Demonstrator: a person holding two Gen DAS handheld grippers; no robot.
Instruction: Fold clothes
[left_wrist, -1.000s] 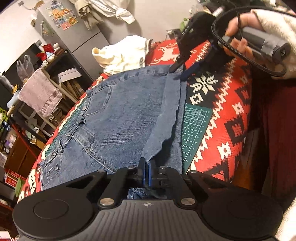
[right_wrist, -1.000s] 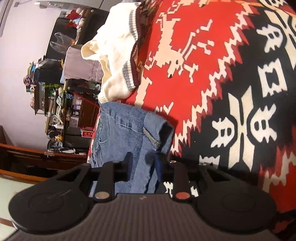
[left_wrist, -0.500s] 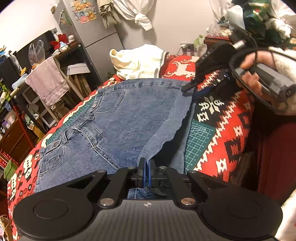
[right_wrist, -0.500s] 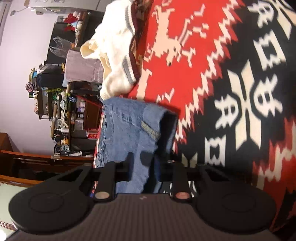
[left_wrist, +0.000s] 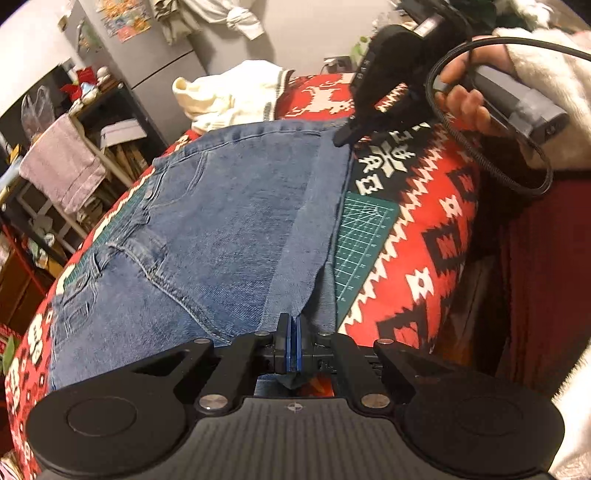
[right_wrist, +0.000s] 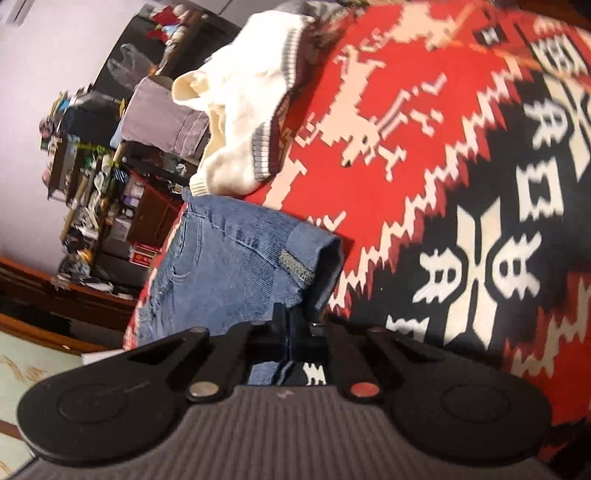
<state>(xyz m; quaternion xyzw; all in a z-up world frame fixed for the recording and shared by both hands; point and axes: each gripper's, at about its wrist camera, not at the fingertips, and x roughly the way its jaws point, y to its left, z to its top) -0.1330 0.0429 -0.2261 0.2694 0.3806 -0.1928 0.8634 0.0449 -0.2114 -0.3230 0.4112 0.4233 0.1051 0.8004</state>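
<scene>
I have both tongs, left (left_wrist: 291, 328) and right (right_wrist: 291, 325), clamped on the jeans' (left_wrist: 207, 229) near edge, which runs lengthwise between them.

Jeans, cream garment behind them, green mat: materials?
Jeans: blue denim, faded; twill grain, contrast seams, rivets. Cream garment: looks knitted; ribbed grey-striped hems. Green mat: smooth sheet with a printed white grid, probably a vinyl cutting mat, mostly under a red patterned cloth.

You see blue denim jeans (left_wrist: 207, 236), red-black-white patterned blanket (left_wrist: 436, 229), green gridded mat (left_wrist: 362, 236), cream sweater (right_wrist: 251, 110).
</scene>
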